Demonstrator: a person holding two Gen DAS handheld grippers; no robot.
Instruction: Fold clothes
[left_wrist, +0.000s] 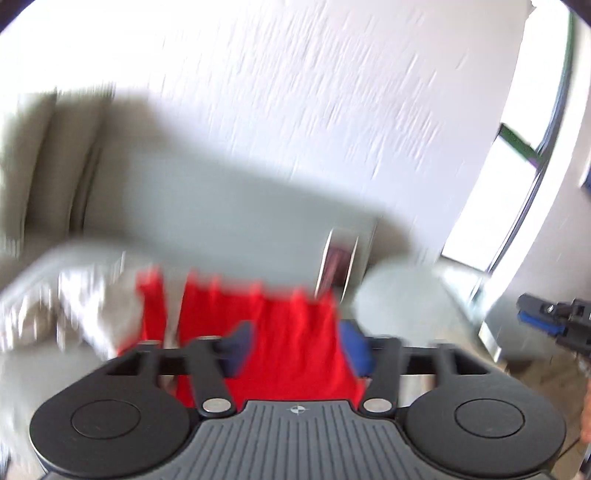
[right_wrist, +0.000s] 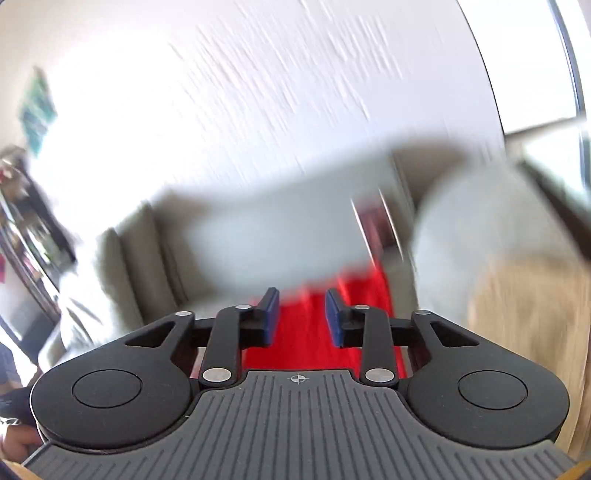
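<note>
Both views are motion-blurred. Left wrist view: the left claw (left_wrist: 299, 347) stands spread, its blue pads wide apart, with the red garment (left_wrist: 288, 332) filling the gap between them; whether the pads touch the cloth cannot be told. The garment's far edge lies against a grey sofa (left_wrist: 229, 206). Left of the garment sits a pale crumpled cloth (left_wrist: 88, 310). A dark framed object (left_wrist: 338, 258) stands behind the garment's right corner, and a rounded grey cushion (left_wrist: 402, 306) lies to its right. At the right border appears the right claw (left_wrist: 550, 321). Right wrist view: the right claw (right_wrist: 301, 319) is likewise spread, the red garment (right_wrist: 306, 332) visible between and beyond its pads. A tan surface (right_wrist: 532, 332) blocks the right side. Behind everything rises a white textured wall (left_wrist: 295, 92), with a window (left_wrist: 517, 166) at far right.
</note>
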